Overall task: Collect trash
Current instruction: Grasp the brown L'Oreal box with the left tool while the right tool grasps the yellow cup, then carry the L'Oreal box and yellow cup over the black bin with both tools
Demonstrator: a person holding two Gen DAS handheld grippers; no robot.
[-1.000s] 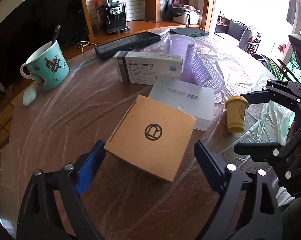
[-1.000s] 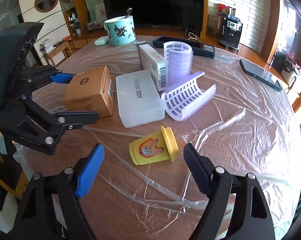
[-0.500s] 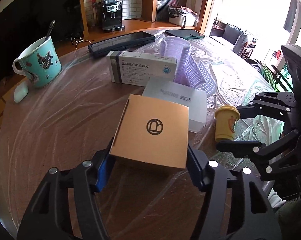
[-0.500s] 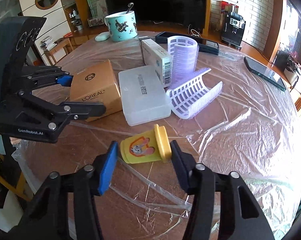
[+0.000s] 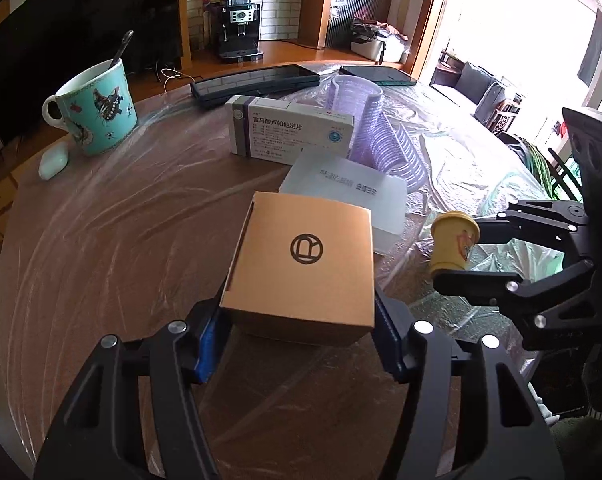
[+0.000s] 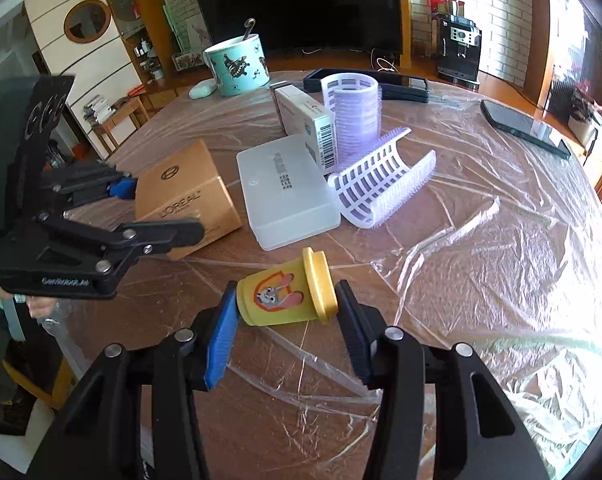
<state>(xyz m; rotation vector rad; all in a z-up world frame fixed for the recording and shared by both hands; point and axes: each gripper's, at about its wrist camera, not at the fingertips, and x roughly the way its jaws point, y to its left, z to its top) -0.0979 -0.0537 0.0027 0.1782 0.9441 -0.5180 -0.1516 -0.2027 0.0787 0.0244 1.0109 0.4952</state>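
The left gripper (image 5: 297, 344) squeezed the brown box (image 5: 305, 268), which sat just beside the white case (image 5: 353, 196). Only the right view showed the bunny picture on the yellow cup (image 6: 285, 296), held tight by the right gripper (image 6: 287, 332). A second before, both grippers were wide; both had just closed.

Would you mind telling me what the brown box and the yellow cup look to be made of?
Brown box: probably matte cardboard, given its sharp folded edges and printed logo. Yellow cup: likely smooth moulded plastic with a slight sheen, a thick rim and a cartoon print, though coated paper cannot be ruled out.
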